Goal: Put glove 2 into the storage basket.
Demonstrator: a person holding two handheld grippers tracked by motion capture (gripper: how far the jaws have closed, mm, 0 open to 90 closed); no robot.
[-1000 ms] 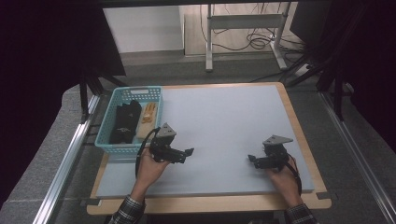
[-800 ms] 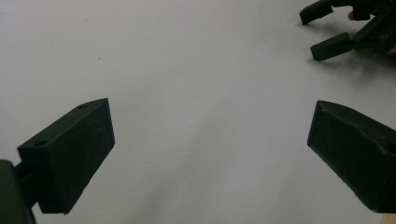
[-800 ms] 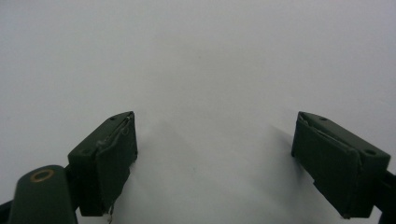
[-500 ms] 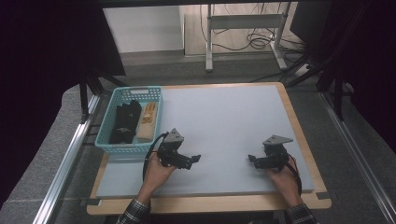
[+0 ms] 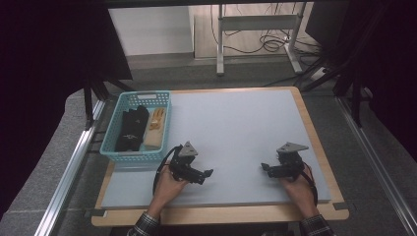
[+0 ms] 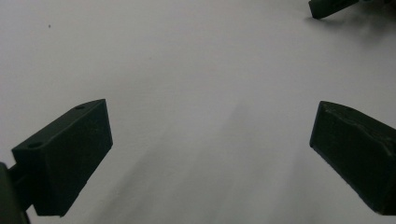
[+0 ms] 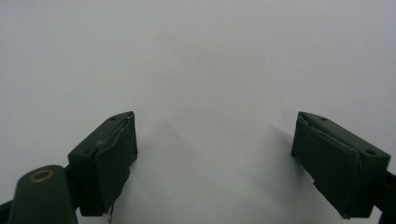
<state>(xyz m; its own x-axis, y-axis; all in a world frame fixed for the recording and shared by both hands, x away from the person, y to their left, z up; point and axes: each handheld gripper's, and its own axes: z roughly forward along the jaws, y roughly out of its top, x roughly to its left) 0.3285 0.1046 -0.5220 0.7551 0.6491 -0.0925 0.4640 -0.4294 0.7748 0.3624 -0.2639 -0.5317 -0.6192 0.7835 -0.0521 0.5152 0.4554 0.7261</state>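
Since the basket (image 5: 135, 129) sits just up-left of the left gripper (image 5: 202, 174), that hand's nearer; both grippers' fingers are wide open, holding nothing.

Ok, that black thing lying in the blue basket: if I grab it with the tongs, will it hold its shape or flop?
The black item looks like fabric with soft, uneven edges, so it will probably sag and drape when lifted. It is likely light. It lies against the tan item in the basket, so a pull may nudge its neighbour.
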